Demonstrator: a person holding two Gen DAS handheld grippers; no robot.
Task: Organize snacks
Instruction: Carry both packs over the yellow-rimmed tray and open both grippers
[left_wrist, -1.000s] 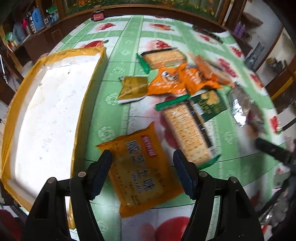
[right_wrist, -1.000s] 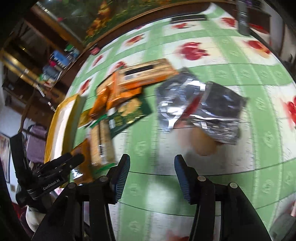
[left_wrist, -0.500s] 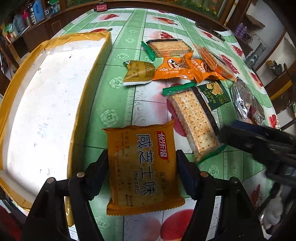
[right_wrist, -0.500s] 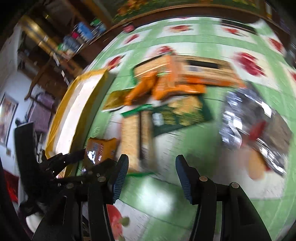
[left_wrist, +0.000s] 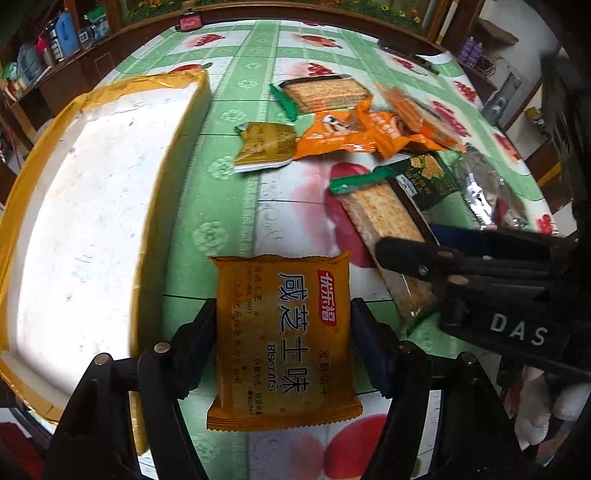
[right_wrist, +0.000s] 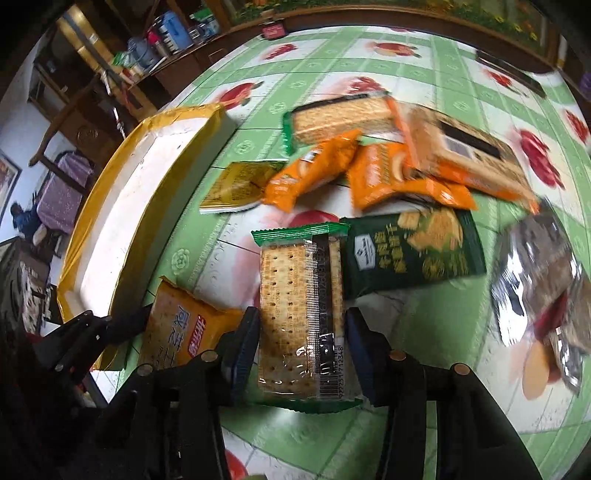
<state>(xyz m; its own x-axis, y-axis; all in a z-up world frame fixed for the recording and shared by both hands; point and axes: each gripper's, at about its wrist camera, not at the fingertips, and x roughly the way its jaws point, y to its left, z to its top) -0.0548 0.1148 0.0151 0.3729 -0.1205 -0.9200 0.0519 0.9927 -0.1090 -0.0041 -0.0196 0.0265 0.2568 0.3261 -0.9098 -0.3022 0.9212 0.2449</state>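
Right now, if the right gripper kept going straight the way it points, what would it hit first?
The right gripper already straddles the clear cracker pack, jaws closing on it, so pushing on would probably press it into the green tablecloth beneath.

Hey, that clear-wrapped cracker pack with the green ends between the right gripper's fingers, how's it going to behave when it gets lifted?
The cracker pack probably lifts stiff, since its stacked crackers form a flat slab. Its glossy film looks slippery, so it may slide as the right gripper closes on its long edges. The crackers likely crack under a hard squeeze.

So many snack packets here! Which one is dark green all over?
The dark green biscuit packet with cracker pictures, lying right of the clear-wrapped crackers. The others are orange, gold, silver or clear with green ends.
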